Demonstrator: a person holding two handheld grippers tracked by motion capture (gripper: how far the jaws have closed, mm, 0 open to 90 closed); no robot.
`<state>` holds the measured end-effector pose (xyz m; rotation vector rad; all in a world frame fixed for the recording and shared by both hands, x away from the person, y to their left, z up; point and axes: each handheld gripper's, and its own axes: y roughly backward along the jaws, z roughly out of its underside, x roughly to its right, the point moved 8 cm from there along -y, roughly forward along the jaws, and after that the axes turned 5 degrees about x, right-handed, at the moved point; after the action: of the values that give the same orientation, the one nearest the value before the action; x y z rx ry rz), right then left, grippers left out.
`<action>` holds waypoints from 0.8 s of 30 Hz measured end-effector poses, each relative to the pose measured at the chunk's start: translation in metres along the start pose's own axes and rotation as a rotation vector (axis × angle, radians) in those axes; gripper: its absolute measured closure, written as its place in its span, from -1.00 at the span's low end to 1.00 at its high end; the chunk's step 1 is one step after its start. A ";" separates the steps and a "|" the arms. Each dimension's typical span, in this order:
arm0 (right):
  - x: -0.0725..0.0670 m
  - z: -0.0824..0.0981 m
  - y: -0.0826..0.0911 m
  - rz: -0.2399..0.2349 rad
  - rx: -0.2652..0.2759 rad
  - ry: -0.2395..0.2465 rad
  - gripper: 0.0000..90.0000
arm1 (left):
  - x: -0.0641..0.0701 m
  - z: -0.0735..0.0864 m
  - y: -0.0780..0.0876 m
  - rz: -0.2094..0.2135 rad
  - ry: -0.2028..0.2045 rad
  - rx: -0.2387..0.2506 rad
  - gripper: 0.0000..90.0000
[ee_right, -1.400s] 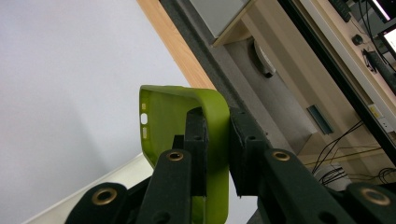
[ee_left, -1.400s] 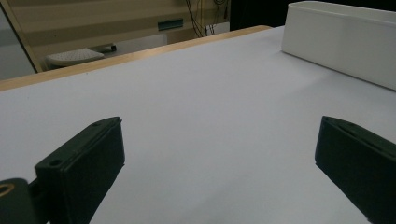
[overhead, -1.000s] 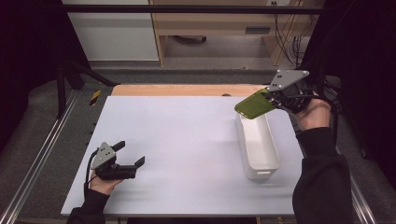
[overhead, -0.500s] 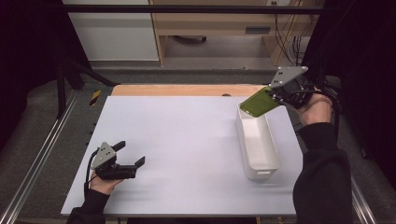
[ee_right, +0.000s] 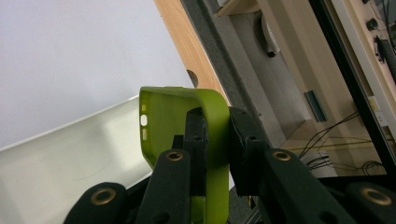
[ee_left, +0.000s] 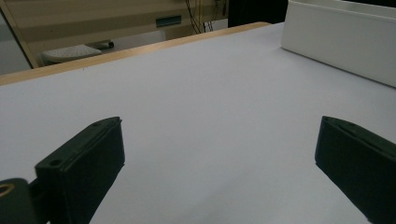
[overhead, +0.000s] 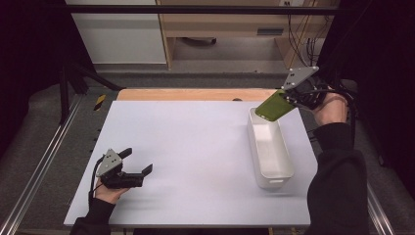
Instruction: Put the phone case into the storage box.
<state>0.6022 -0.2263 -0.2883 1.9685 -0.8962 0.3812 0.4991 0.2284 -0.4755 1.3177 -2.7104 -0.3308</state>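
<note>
We keep the right gripper point(overhead: 288, 100) clamped on the green phone case point(overhead: 273, 105), lowering it squarely into the far end of the white bin point(overhead: 288, 169); left gripper point(overhead: 139, 172) jaws wide, empty.

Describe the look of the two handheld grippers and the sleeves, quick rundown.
Both grippers are black, with two blocky black jaws. The left gripper carries a grey three-cornered plate on top and trails a thin black cable. The right gripper has the same grey plate and black cables. Its jaw arms show brass-coloured rivets in the right gripper view. Both sleeves are black.
</note>
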 end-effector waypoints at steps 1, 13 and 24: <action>0.001 0.000 -0.002 -0.005 -0.002 0.009 0.75 | 0.000 0.000 0.000 0.000 0.000 -0.001 -0.98; 0.004 0.003 -0.027 -0.068 -0.029 0.093 0.75 | 0.000 0.002 -0.002 0.002 -0.002 -0.011 -0.98; 0.007 0.006 -0.049 -0.120 -0.041 0.165 0.75 | 0.001 0.005 -0.004 0.007 -0.001 -0.028 -0.98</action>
<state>0.6422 -0.2185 -0.3174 1.9121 -0.6733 0.4451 0.5007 0.2258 -0.4812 1.3004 -2.7005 -0.3672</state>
